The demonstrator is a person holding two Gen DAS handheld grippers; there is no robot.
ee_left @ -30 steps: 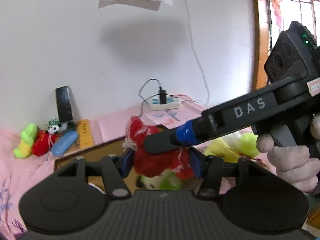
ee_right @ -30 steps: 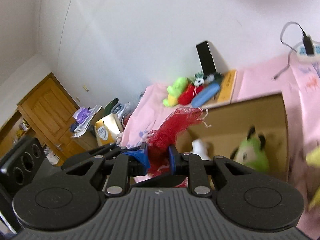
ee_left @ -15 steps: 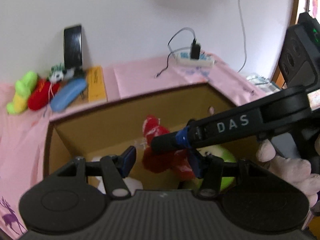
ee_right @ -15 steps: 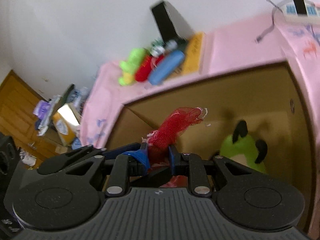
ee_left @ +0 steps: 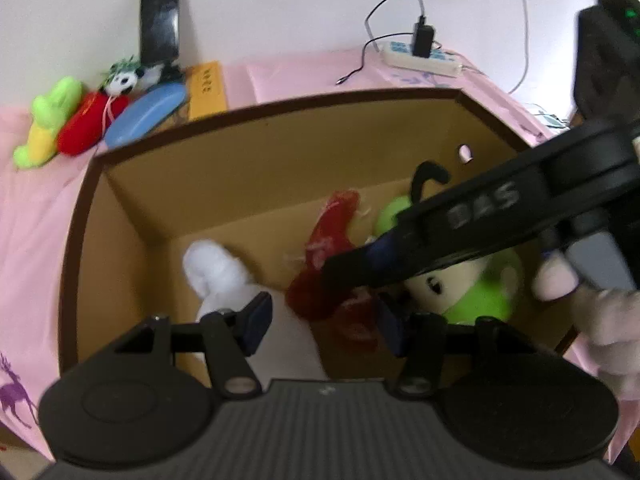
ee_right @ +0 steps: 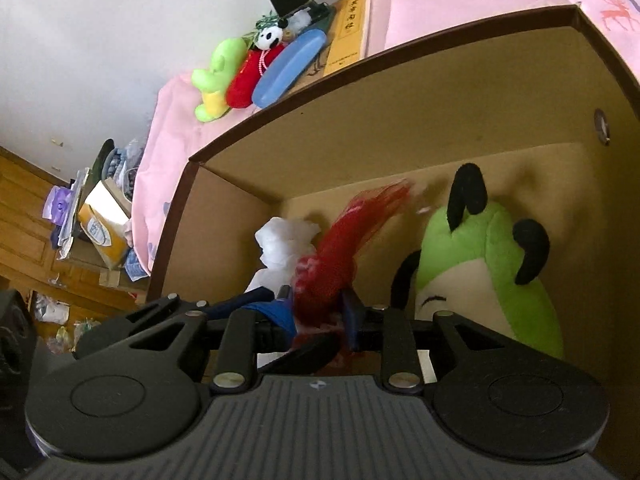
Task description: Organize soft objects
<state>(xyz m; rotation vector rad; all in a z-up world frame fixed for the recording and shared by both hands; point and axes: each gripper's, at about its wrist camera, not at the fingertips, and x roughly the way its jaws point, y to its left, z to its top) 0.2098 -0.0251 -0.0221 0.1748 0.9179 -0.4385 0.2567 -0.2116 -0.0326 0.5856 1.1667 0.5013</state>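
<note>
A red mesh bundle (ee_right: 344, 240) hangs inside the brown cardboard box (ee_right: 400, 120), pinched between the narrowed jaws of my right gripper (ee_right: 318, 314). It also shows in the left wrist view (ee_left: 328, 248), under the right gripper's arm. My left gripper (ee_left: 324, 320) is open over the box, its jaws wide apart with the bundle between them but loose. A green plush (ee_right: 484, 264) lies at the box's right side and a white fluffy item (ee_right: 284, 248) at its left.
Behind the box on the pink cloth lie a green-yellow plush (ee_left: 44, 120), a red plush (ee_left: 86, 124) with a small panda, a blue case (ee_left: 144, 114), a yellow book and a power strip (ee_left: 420, 58). A black phone leans on the wall.
Both grippers have tipped down and lowered into the box with the red bundle. The left gripper's jaws have opened off the bundle; the right stays shut on it.
</note>
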